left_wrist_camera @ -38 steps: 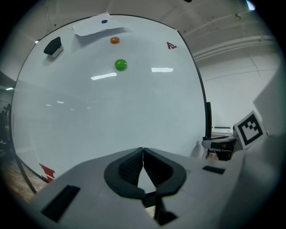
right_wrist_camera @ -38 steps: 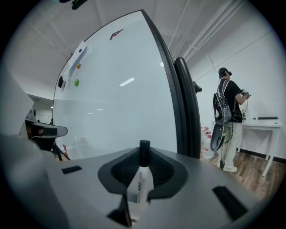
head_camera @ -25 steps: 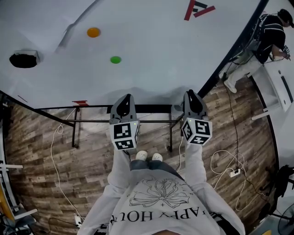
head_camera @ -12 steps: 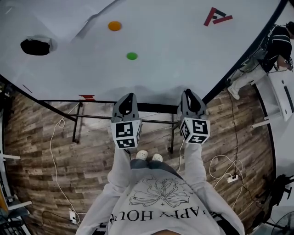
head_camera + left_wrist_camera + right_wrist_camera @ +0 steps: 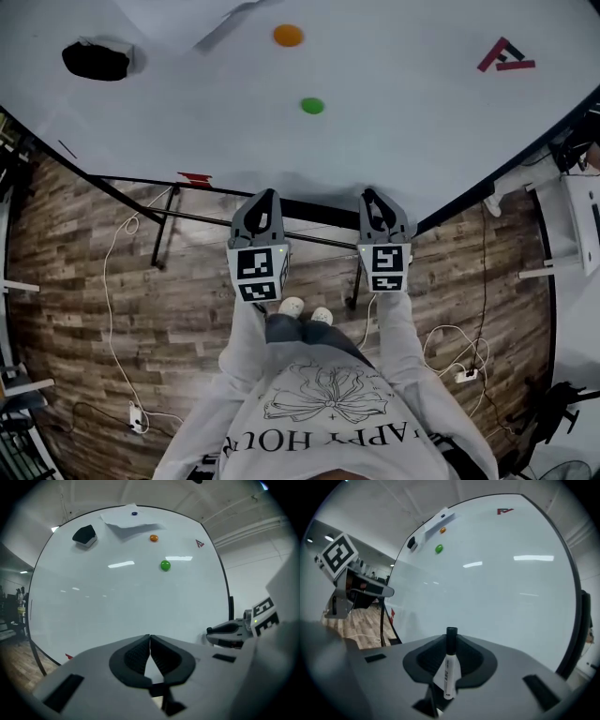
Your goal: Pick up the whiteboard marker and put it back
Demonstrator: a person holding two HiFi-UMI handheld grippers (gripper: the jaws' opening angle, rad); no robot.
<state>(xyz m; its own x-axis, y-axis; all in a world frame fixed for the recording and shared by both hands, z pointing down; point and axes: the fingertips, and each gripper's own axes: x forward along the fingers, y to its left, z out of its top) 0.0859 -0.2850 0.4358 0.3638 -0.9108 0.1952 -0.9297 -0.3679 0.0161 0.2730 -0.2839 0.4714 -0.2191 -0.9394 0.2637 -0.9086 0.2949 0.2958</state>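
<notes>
**Marker in hand, nearly at the board**

The right gripper [image 5: 451,640] has the whiteboard marker [image 5: 447,672]. Its two fingers are squeezed on the marker's white body. The black cap sticks out in front and points at the whiteboard [image 5: 394,141]. The left gripper [image 5: 150,638] has its fingers pressed together with nothing between them (it is just coming along). The two grippers hang side by side in front of the board's bottom edge.

A few things have just changed. A second ago the right gripper's cube [image 5: 384,269] looked crooked in the head view. Now it sits straight, so that hand has rolled and the marker has turned with it. The green magnet [image 5: 312,106] and the orange magnet [image 5: 288,36] have slid to the right in the head view. The person who was far off on the right is gone from sight. So the person holding the grippers seems to have turned or stepped along the board.

This means the picking up is done. Only the putting back is left. The dark strip [image 5: 319,213] under the board may be the ledge where the marker lives, but it is too thin and dim to be sure. The marker does not touch the board yet.
</notes>
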